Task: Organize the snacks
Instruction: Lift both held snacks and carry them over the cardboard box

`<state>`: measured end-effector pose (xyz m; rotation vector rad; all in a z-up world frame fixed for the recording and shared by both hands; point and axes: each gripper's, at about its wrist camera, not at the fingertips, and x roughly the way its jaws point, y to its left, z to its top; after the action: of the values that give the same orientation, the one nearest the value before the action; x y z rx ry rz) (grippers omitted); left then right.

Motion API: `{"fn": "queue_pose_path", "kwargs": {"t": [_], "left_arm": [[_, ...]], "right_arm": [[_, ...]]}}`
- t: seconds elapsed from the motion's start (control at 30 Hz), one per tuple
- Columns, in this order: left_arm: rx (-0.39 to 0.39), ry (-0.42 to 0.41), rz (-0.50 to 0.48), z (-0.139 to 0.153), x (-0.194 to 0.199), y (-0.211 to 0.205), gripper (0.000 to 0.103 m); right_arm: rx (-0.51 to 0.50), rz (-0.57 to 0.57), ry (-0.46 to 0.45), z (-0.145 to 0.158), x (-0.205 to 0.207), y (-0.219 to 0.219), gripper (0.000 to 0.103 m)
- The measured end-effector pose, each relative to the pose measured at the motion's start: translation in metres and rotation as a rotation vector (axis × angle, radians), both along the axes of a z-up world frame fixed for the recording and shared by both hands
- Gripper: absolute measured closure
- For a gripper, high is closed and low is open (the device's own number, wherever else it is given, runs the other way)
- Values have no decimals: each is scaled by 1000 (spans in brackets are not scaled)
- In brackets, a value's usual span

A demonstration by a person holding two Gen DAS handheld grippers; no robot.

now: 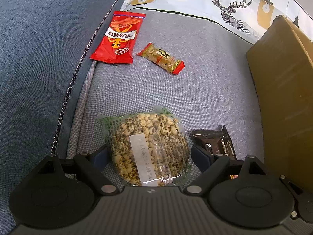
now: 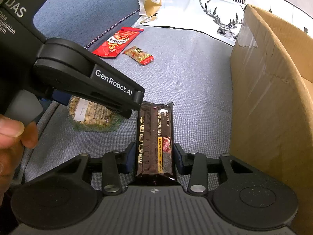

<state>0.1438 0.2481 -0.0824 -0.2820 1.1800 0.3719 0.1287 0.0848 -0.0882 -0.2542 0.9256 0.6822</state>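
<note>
A: Which step is in hand?

B: Likely the pickup. The right gripper (image 2: 154, 154) straddles the dark cracker pack (image 2: 155, 141) on the sofa seat (image 2: 195, 82). Its fingers (image 2: 130, 154) are narrow: the left pad looks to be touching the pack's side, while a sliver of gap seems to remain at the right pad. A firm grip cannot be confirmed.

A: And the left gripper (image 1: 148, 156)?

B: Its fingers (image 1: 100, 155) stand wide, one on each side of the puffed-grain bag (image 1: 148, 146), apart from the wrapper. Nothing is held.

A: How should the step be done well?

B: Both pads should meet the pack's long sides squarely, mid-length, before any lift. The pack is probably brittle inside, so light pressure is advised. The box (image 2: 273, 90) stands just right of the pack and is the likely destination; its wall must be cleared.

A: What else lies on the seat?

B: A red packet (image 1: 118, 39) and a small bar (image 1: 161, 57) lie side by side, well apart from both grippers, near the cushion (image 1: 215, 0).
</note>
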Motion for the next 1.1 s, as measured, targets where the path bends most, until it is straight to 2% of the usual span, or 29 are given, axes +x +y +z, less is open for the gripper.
{"fn": "queue_pose_path", "kwargs": {"t": [0.13,0.3,0.6,0.83,0.97,1.1], "left_arm": [[8,-4,2,2,0,-1,17],[17,-47,9,11,-5,-1,18],[21,-208,45,51,-23,3,18],[58,-322,68,84,-33,0,18],[63,-389,88,98,-34,-3,18],[104,-435,91,106,-34,-10,18]], "right_arm": [[1,-8,0,1,0,0,62],[-3,-31,-30,6,-4,0,62],[39,-63,-96,28,-22,-10,62],[128,-84,-194,66,-39,-28,62],[214,-119,-252,99,-40,-47,62],[311,-160,-299,136,-30,-79,62]]}}
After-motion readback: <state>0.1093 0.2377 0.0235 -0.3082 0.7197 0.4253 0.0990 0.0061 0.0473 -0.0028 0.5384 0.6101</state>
